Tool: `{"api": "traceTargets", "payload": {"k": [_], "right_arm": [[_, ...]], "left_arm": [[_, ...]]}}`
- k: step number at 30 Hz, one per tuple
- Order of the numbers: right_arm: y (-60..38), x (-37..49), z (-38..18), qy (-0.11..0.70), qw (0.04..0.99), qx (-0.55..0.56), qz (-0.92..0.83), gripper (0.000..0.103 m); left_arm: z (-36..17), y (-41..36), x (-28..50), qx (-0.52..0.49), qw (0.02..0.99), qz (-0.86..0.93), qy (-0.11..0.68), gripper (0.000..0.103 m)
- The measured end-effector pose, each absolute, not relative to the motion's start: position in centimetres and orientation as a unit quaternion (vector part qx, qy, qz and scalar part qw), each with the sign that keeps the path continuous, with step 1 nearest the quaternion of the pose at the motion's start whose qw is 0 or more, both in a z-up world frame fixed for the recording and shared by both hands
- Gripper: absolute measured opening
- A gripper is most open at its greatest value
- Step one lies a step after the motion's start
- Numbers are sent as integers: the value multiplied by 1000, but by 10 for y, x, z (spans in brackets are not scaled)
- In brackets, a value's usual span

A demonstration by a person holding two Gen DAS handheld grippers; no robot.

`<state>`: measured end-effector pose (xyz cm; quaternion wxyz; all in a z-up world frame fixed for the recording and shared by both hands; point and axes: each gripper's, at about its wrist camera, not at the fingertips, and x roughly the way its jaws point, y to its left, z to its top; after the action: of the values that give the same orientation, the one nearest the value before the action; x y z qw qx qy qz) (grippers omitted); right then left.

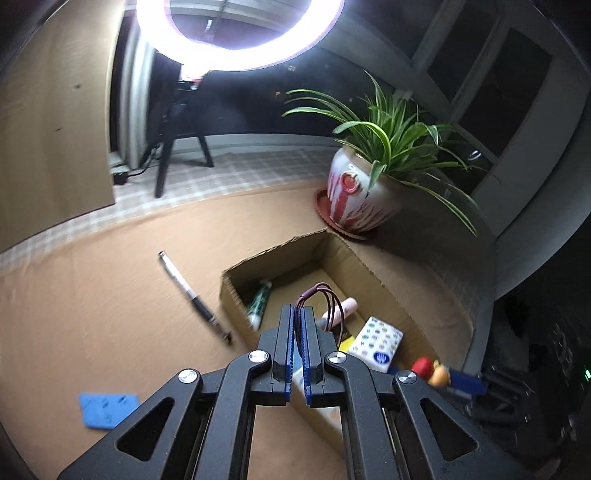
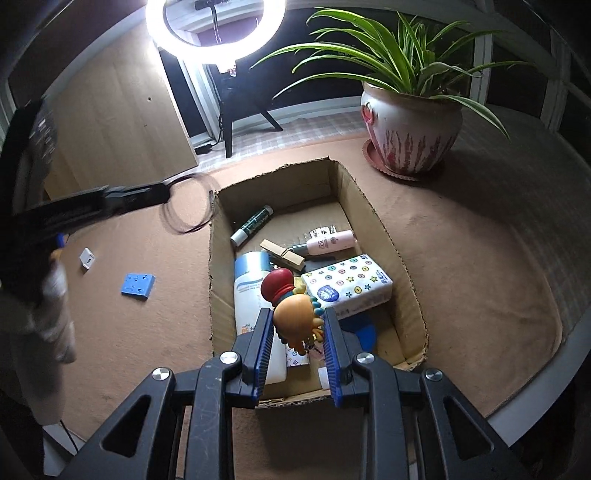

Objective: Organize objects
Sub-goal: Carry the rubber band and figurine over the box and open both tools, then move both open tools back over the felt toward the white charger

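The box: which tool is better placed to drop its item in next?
Probably the right. The right tool holds the toy directly above the box. The left tool, shut on the hair ties, is near the box's left wall in the right view.

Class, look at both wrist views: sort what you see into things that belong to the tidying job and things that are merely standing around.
Part of the job:
- cardboard box
- toy figure in the right gripper
- hair ties in the left gripper
- pen
- blue block
- small white piece

Just standing about:
- potted plant
- ring light
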<state>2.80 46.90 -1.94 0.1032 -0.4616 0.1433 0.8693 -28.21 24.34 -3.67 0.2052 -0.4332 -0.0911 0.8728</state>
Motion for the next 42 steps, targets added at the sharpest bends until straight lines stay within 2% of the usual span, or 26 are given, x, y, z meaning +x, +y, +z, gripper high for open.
{"api": "traceTargets", "payload": {"k": [5,7,8,9,17,20,23,34,40,42], "right_arm": [[472,29,-21,139,104,-462,870,25],[471,31,-19,137,94,-454,875,32],[471,32,-17,138,94,-450,877,53],[470,32,-16,137,97,-448,878,70],[464,35,-7,135,96,-427,889,71],[457,32,-4,133,93,-425,891,71],[447,30,0,122,91,-419,895,71],[407,7,11,104,57,-406,906,71],[381,-5,15,87,35,-403,910,71],[374,-9,16,83,30,-400,912,71]], "left_arm": [[-45,270,-303,-437,209,870,-87,4],[-50,277,-309,-448,203,867,-81,24],[-51,277,-311,-452,198,866,-80,48],[-51,276,-310,-449,195,868,-79,61],[-55,243,-291,-451,154,877,-61,63],[-60,223,-277,-461,130,876,-55,69],[-59,205,-259,-464,100,879,-45,69],[-29,138,-191,-434,19,900,-46,75],[-16,115,-169,-421,4,906,-54,75],[-15,108,-164,-419,2,906,-59,78]]}}
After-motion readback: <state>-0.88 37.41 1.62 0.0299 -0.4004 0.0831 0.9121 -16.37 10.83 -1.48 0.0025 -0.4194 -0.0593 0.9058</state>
